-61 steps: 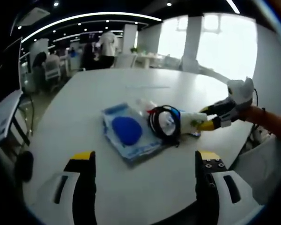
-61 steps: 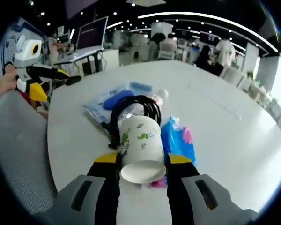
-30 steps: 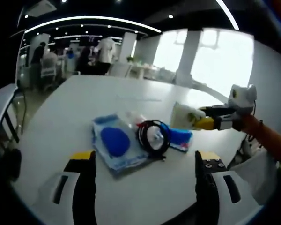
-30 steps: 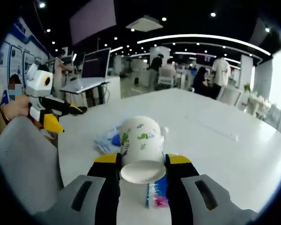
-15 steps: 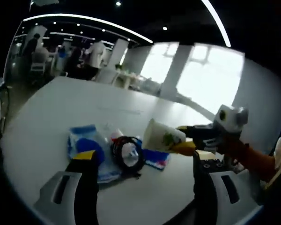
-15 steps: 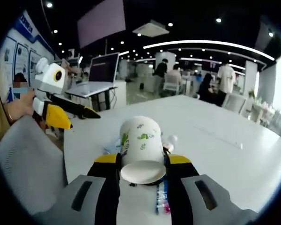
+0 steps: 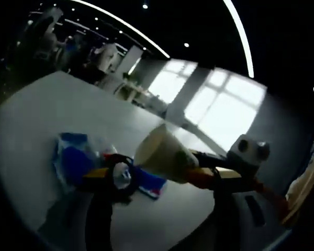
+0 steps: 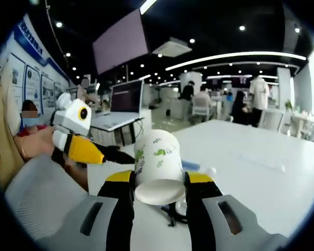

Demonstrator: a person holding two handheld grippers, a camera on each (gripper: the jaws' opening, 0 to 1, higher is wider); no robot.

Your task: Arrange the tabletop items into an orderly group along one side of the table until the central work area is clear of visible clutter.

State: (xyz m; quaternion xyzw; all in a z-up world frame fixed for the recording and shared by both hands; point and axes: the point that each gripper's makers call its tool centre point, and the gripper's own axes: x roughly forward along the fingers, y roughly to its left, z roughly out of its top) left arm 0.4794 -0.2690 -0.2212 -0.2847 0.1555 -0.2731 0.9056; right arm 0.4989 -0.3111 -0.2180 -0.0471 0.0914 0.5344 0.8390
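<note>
The right gripper (image 8: 159,180) is clenching a white paper cup (image 8: 158,162) between its yellow-tipped jaws, the cup's base facing the camera; green markings are showing on its side, but no writing can be read. In the left gripper view the same cup (image 7: 162,156) is hanging above the white table (image 7: 36,104), mouth toward the camera, with the right gripper (image 7: 206,172) behind it. Below it on the table are lying a blue packet (image 7: 73,157), a black cable coil (image 7: 120,175) and a blue tissue pack (image 7: 149,184). The left gripper (image 8: 107,151) is pointing in from the left in the right gripper view, its jaws close together. A laptop (image 8: 123,104) is standing on a far desk.
</note>
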